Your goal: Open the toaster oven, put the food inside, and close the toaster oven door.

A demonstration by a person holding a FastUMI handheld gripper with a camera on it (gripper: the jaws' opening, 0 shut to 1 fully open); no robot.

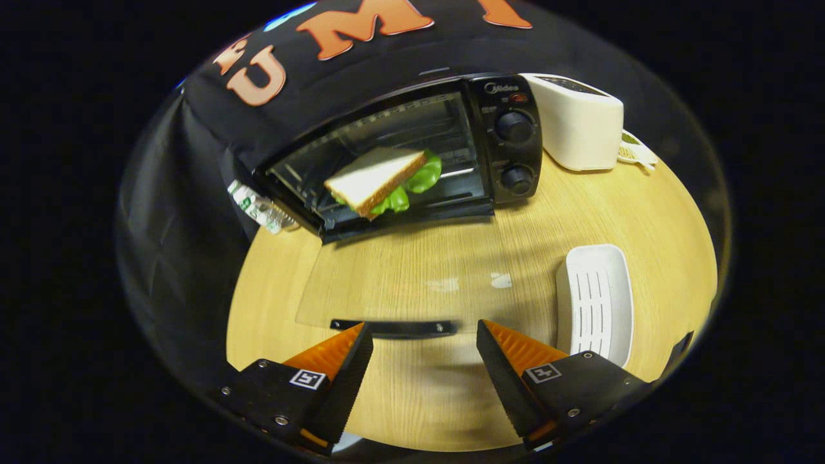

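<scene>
We see the toaster oven at the far side of the table, its glass door folded down flat toward us, with the door handle just ahead of the fingers. The sandwich lies inside the oven. The gripper stands wide apart, holding nothing. A white tray lies right of the door.
</scene>
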